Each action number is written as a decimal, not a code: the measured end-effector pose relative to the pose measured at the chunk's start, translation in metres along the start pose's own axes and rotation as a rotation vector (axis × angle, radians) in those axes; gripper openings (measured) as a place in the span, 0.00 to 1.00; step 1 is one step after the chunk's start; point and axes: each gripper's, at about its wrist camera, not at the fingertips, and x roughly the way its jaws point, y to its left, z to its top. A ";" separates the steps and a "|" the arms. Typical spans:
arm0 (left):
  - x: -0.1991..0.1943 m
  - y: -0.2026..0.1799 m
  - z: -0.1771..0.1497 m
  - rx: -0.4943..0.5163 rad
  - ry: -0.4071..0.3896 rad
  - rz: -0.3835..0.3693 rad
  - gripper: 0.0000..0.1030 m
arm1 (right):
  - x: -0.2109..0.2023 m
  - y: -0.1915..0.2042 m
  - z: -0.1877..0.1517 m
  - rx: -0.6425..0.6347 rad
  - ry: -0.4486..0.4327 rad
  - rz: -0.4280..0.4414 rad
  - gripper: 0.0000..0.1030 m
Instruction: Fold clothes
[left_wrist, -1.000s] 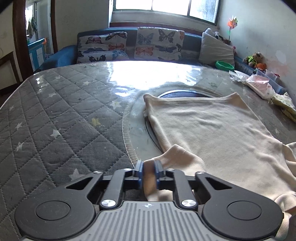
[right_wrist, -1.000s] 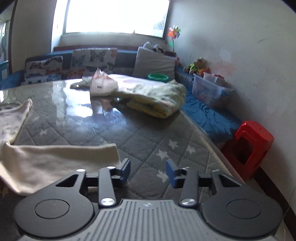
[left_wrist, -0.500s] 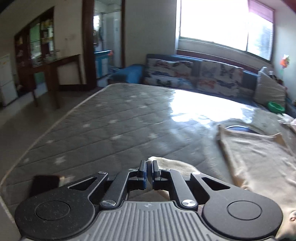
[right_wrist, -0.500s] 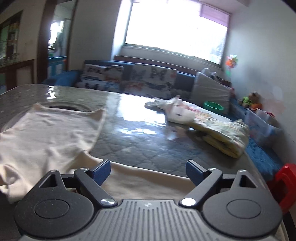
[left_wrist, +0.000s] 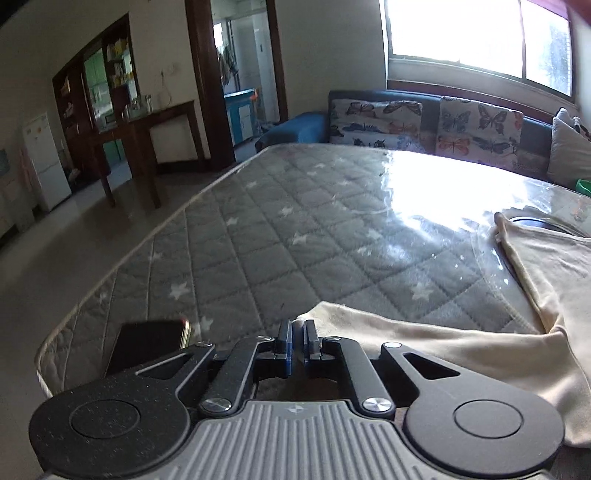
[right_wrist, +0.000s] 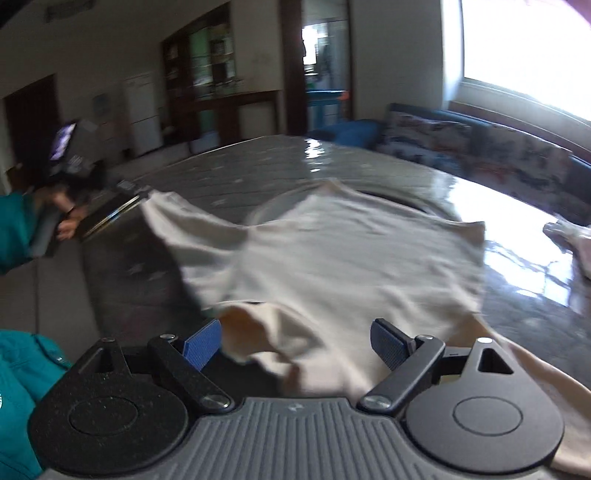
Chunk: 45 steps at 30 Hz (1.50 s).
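A cream long-sleeved shirt (left_wrist: 554, 280) lies spread on the grey quilted mattress (left_wrist: 280, 236). My left gripper (left_wrist: 297, 334) is shut on the tip of the shirt's sleeve (left_wrist: 424, 339), pulled out towards the mattress's near left corner. In the right wrist view the shirt (right_wrist: 354, 254) fills the middle, blurred by motion. My right gripper (right_wrist: 295, 341) is open, with a rumpled edge of the shirt (right_wrist: 266, 332) lying between its blue pads, not gripped.
A dark phone (left_wrist: 147, 345) lies on the mattress corner just left of my left gripper. A sofa with butterfly cushions (left_wrist: 424, 118) lines the far side. A wooden table (left_wrist: 147, 125) stands off to the left. More clothes (right_wrist: 572, 240) lie at the right.
My left gripper has drawn the sleeve out to the left, near the phone. My right gripper has swung left from the mattress's right edge to over the shirt's near edge and opened wider.
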 end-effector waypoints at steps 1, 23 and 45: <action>-0.001 -0.001 0.001 0.005 -0.007 -0.003 0.06 | 0.004 0.005 0.001 -0.015 0.006 0.015 0.77; 0.001 0.011 0.000 0.008 0.017 0.051 0.24 | 0.019 0.024 -0.005 -0.057 0.094 0.163 0.24; 0.040 -0.018 -0.002 0.096 0.025 -0.017 0.42 | 0.001 0.007 -0.020 -0.001 0.136 0.114 0.48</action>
